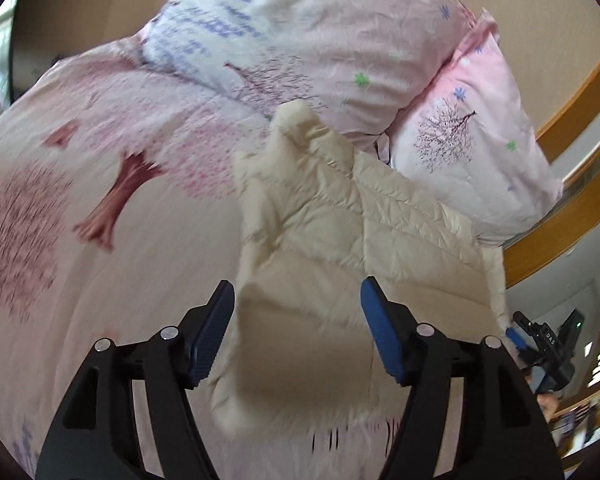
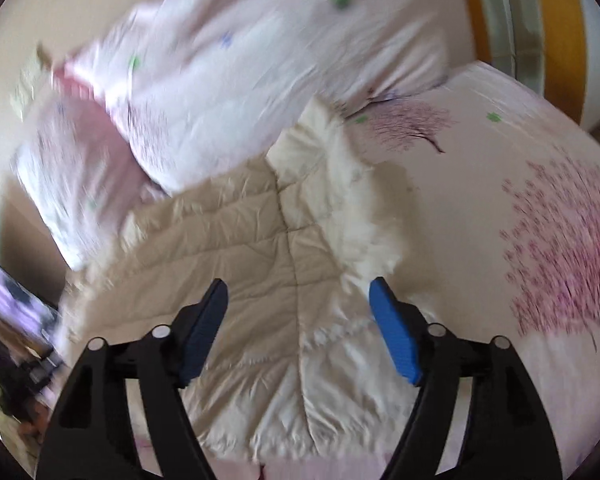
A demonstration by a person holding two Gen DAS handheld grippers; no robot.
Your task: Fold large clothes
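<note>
A: Where is the jacket?

B: The cream quilted jacket (image 1: pixel 340 240) lies mid-frame on a pink tree-print bedspread (image 1: pixel 100 152), pillows (image 1: pixel 472 152) upper right.

A: And the tools?

B: The left gripper (image 1: pixel 298 320) and right gripper (image 2: pixel 298 320) both gape, apparently holding nothing; blur obscures contact.

Left claw (image 1: pixel 298 292), right claw (image 2: pixel 299 292) agape

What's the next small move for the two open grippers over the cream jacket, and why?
Probably lower both and close on the jacket's near edge. The left gripper and right gripper are open, holding nothing, and the cream quilted jacket lies roughly spread on the pink bedspread, one part already flopped over, not yet folded. The blur makes exact edges uncertain.
</note>
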